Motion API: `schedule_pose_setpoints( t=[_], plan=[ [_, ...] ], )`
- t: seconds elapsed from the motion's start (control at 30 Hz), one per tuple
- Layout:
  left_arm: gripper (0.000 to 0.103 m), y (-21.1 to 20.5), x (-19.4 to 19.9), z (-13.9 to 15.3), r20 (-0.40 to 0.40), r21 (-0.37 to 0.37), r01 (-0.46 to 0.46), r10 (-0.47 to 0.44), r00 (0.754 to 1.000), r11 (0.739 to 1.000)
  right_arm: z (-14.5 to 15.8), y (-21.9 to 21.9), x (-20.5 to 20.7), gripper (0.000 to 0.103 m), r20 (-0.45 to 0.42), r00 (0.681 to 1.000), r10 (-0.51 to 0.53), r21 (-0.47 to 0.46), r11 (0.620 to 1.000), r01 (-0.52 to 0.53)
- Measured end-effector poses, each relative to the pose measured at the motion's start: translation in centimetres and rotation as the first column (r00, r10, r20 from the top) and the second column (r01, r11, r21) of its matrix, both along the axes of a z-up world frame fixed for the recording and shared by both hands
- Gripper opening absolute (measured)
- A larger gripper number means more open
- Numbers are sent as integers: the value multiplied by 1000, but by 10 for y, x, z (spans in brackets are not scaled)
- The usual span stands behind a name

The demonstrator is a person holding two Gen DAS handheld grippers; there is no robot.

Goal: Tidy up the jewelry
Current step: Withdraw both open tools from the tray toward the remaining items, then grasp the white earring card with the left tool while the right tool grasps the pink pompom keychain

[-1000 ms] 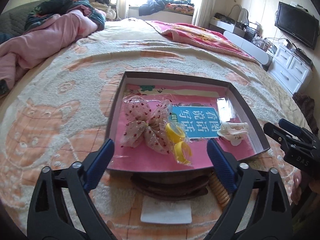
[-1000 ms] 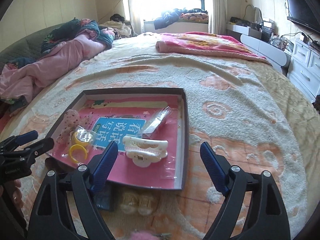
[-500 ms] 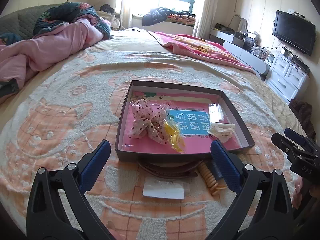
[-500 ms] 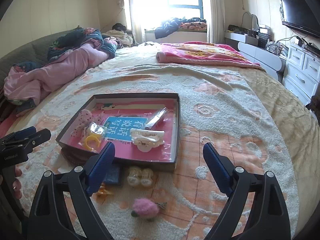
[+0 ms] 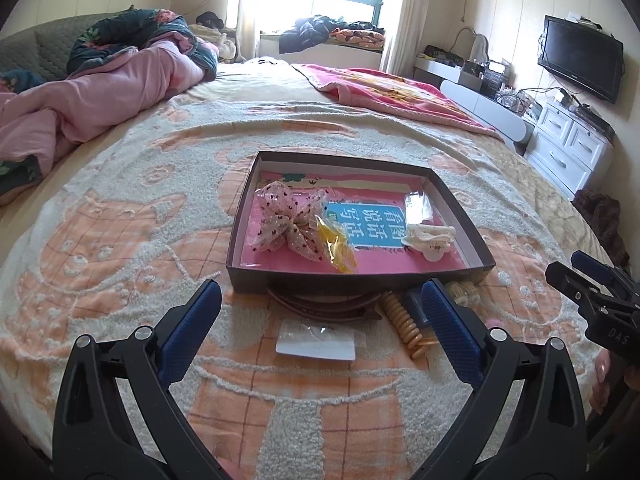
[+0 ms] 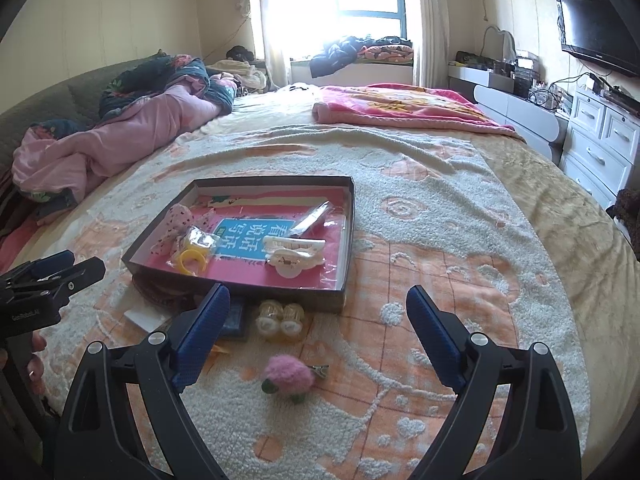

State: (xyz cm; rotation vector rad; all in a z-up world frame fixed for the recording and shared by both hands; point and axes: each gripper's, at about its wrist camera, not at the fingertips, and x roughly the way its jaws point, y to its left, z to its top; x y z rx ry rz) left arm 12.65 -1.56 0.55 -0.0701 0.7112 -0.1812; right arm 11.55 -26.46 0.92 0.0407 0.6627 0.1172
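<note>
A shallow dark box (image 5: 248, 280) (image 6: 346, 240) with a pink floor lies on the bed. It holds a pink dotted bow (image 5: 288, 220) (image 6: 176, 220), yellow rings in a clear bag (image 5: 336, 246) (image 6: 192, 258), a white claw clip (image 5: 430, 238) (image 6: 292, 256) and a clear sleeve (image 6: 310, 220). In front of the box lie a brown hairband (image 5: 320, 304), an orange coil tie (image 5: 404, 322), a white card (image 5: 316, 342), two pale yellow bobbles (image 6: 280, 318) and a pink fuzzy clip (image 6: 288, 378). My left gripper (image 5: 318, 322) and right gripper (image 6: 316, 338) stand open, holding nothing, short of the box.
The bed is covered by a cream and orange fleece blanket (image 5: 120, 240). Pink bedding (image 5: 80, 108) is heaped at the far left, a red blanket (image 6: 400, 108) at the far side. White drawers (image 6: 600, 140) and a wall television (image 5: 580, 64) stand on the right.
Both grippers have drawn back from the box, which now looks smaller and farther. The loose pieces in front of the box have come into view. The right jaws stand slightly wider.
</note>
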Motion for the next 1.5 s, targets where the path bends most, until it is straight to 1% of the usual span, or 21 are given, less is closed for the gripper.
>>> schedule_pose_setpoints(
  t=[0.27, 0.77, 1.03, 1.33, 1.5],
  plan=[
    [92, 3, -10, -10, -25, 3, 1, -1, 1000, 1000, -9, 4, -12, 87, -26, 1000, 16, -9, 1000, -17],
    [92, 9, -24, -35, -86, 18, -5, 6, 996, 1000, -36, 23, -26, 87, -85, 995, 61, -26, 998, -63],
    [92, 8, -18, -51, -130, 26, 1, 3, 991, 1000, -51, 25, -26, 87, -117, 991, 68, -26, 997, -72],
    [92, 0, -9, -66, -164, 36, 20, -14, 986, 999, -73, 17, -16, 87, -166, 985, 46, -20, 999, -50],
    [92, -1, -3, -72, -177, 29, 21, -15, 984, 999, -82, 13, -8, 87, -187, 982, 33, -8, 999, -35]
  ],
)
